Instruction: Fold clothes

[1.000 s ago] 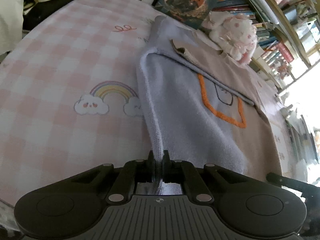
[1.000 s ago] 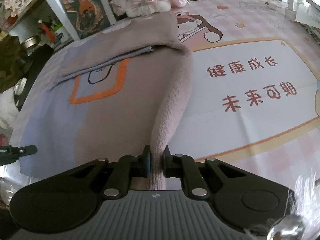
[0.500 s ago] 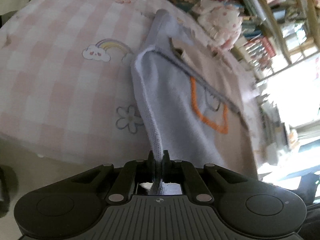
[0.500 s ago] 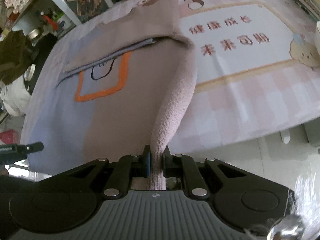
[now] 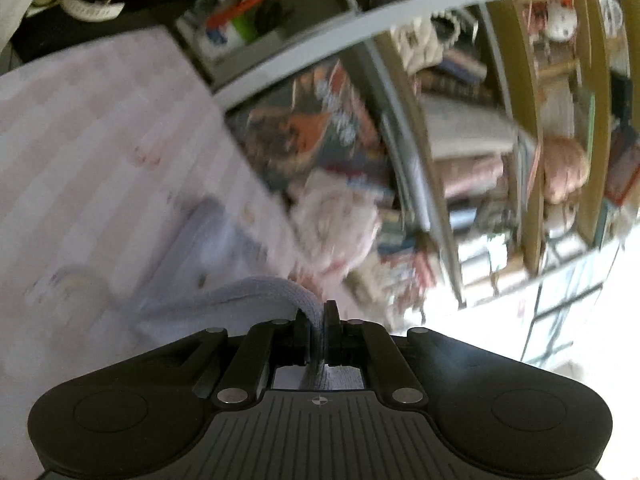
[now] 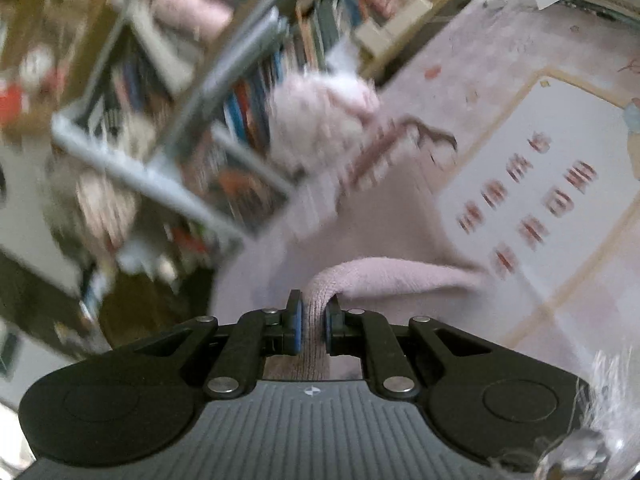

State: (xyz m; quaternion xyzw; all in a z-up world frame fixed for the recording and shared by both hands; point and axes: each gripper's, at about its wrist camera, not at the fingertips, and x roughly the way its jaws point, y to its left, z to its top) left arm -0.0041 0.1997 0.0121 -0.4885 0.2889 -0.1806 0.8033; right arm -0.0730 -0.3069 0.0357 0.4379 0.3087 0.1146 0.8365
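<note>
the left gripper [image 5: 318, 326] is clenched on the lavender edge of the garment [image 5: 256, 292], and the right gripper [image 6: 314, 326] is clenched on its pinkish edge. the garment is draped from both sets of fingers down onto the pink checked bed cover [image 5: 100, 128], near the cover's far edge, just before a plush toy [image 6: 320, 120]. the fold seems to be in mid carry. it is judged best done with both pinched corners kept level and equally taut, then laid squarely over the far part. red characters [image 6: 528, 208] are printed on the cover's white panel, but they are too blurred to be read.
</note>
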